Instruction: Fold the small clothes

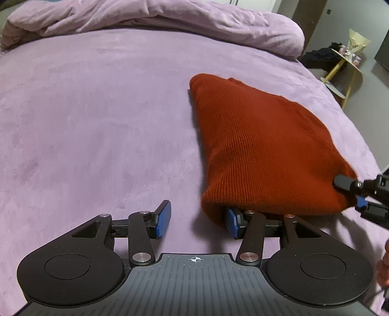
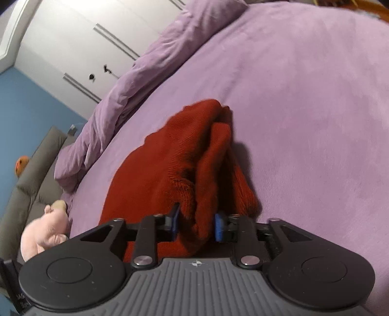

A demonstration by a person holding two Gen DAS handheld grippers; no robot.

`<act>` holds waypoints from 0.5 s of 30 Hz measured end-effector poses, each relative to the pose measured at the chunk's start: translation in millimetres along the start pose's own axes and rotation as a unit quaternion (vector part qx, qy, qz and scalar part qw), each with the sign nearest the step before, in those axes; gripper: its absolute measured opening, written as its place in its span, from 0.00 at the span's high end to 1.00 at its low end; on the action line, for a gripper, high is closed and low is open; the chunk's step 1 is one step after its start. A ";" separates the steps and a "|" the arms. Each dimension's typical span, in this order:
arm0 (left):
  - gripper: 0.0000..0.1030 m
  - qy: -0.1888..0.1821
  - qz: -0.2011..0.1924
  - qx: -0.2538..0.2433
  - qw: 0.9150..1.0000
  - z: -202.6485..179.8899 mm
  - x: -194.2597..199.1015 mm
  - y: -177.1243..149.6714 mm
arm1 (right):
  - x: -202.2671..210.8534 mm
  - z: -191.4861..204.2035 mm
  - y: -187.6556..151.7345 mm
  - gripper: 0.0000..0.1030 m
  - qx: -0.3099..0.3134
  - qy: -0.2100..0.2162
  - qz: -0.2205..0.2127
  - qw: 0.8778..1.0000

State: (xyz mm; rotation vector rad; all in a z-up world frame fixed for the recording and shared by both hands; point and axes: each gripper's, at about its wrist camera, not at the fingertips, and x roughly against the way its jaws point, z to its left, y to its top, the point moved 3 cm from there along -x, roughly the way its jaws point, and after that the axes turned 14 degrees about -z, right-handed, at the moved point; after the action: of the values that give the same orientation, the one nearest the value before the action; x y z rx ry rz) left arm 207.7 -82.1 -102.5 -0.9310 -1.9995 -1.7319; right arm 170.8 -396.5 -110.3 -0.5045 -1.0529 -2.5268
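Left wrist view, left to right: a lilac plush bedspread (image 1: pixel 97 116) is seen covering the bed, with a rumpled lilac duvet (image 1: pixel 170 21) bunched along the far edge. The left gripper (image 1: pixel 197 222) is held low over the bare spread, jaws standing wide with nothing pinched between them; its blue left pad (image 1: pixel 163 220) is clear of any cloth. The right pad (image 1: pixel 230 222) is partly tucked under the near hem of the rust-red ribbed knit garment (image 1: pixel 262 145) (only that one pad is at the cloth, so no grip is counted). The garment is laid folded on the right half of the bed, raised slightly at its near edge. At its near right corner the right gripper (image 1: pixel 352 194) is seen, one black finger laid on top of the knit. Beyond the bed edge a small round side table with yellow legs (image 1: pixel 345 65) is visible, cluttered with small items.

Right wrist view, left to right: a pink plush toy (image 2: pixel 43 231) is seen off the bed's edge beside a grey padded headboard (image 2: pixel 41 160), with a white wardrobe (image 2: pixel 85 48) behind. The right gripper (image 2: pixel 197 226) is closed narrowly on a bunched fold of the red garment (image 2: pixel 150 175), blue pads (image 2: pixel 218 227) pressed against the cloth on both sides. Bare bedspread (image 2: pixel 316 121) fills the right side.
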 end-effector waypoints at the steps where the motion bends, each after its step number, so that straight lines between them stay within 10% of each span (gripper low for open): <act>1: 0.45 -0.005 0.006 -0.005 1.000 2.1 3.5 0.6 | 1.9 0.7 4.1 0.56 0.008 -0.005 -0.004 1.000; 9: 0.48 0.092 0.040 -0.057 0.993 41.5 16.4 2.1 | -3.0 13.7 26.3 0.53 0.088 -0.058 -0.050 0.993; 15: 0.48 0.112 0.033 -0.056 0.992 44.3 11.4 12.8 | -18.5 46.2 24.3 0.68 0.181 -0.103 -0.090 0.974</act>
State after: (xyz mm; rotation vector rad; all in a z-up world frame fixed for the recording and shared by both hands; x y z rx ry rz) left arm 215.1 -35.8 -94.7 -0.7873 -1.7270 -1.8400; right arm 206.5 -375.5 -73.6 -0.5948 -1.6649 -2.3830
